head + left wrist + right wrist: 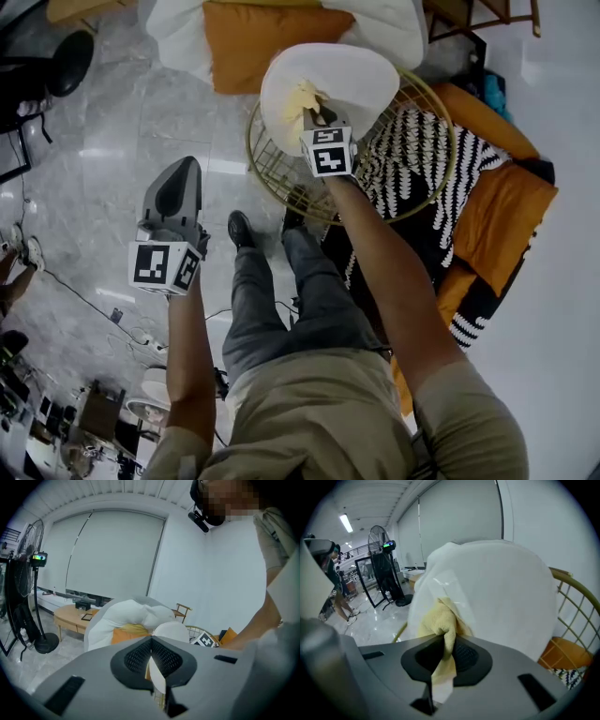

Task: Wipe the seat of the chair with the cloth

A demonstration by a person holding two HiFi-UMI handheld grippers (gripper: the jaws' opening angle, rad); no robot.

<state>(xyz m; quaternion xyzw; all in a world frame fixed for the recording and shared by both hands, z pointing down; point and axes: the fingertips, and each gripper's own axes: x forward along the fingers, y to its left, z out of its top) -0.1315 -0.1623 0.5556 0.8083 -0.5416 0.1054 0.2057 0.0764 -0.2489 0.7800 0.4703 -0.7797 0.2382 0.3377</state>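
**Cloth held against the chair seat, left gripper idle**

The right gripper (313,110) (444,645) pinches a yellow cloth (302,96) (438,620) between its jaws. A fold of the cloth bulges out ahead of the tips and a strip hangs down behind them. The cloth touches the white seat (352,77) (501,588) of the round gold-wire chair (270,171), near the seat's edge on the person's left. The left gripper (180,178) (151,645) hangs over the grey floor (103,141), well apart from the chair. Its jaws are pressed together at the tips with nothing between them. A black-and-white patterned cushion (417,155) lies at the chair's right rim.
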